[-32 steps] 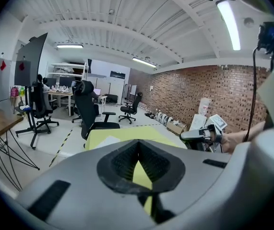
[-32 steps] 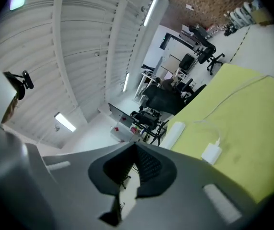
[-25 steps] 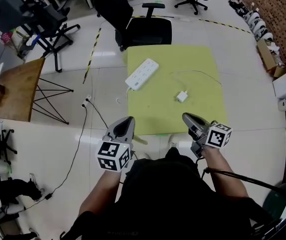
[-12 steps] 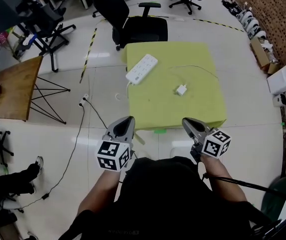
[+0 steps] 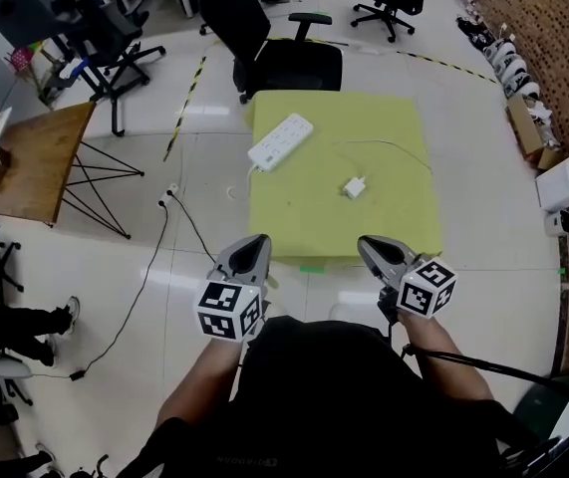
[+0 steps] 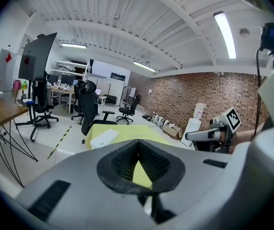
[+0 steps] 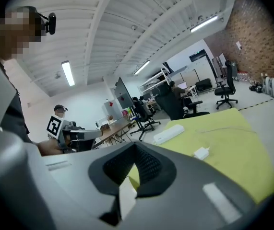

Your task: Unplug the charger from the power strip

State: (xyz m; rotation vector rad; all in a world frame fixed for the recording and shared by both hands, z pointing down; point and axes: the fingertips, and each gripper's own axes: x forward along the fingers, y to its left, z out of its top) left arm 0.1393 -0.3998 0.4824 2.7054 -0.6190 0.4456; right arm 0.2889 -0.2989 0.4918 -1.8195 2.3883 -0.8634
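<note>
**Both tongs closed and empty at the near edge of the bench; charger lying clear of the power strip**

*Head view.* The yellow-green bench (image 5: 404, 217) stands ahead of the person. The white power strip (image 5: 281, 141) lies at its far left. The white charger (image 5: 355, 187) lies near the middle, well apart from the strip, with its thin cable (image 5: 394, 145) looping toward the far right. No plug shows in the strip, so the unplugging appears to be already done. The left tongs (image 5: 256, 239) and right tongs (image 5: 366, 244) are held at the bench's near edge, well apart from both things.

*Left gripper view.* The jaws meet at their tips with nothing between them. Only the bench shows through the gap behind the tips. The power strip (image 6: 104, 138) lies ahead to the left.

*Right gripper view.* The jaws are pressed together and empty. The charger (image 7: 202, 153) lies ahead to the right, and the power strip (image 7: 169, 133) lies farther off.

*Hazards.* Closed tongs brought down on the charger would push it rather than take it, so they must open first. The loose cable could catch on a jaw and drag the charger across the bench. The strip looks light, and a nudge could slide it toward the far-left edge.

*Writing.* No brand or label can be read. The marker cubes (image 5: 427, 287) carry black-and-white square patterns, not text.
</note>
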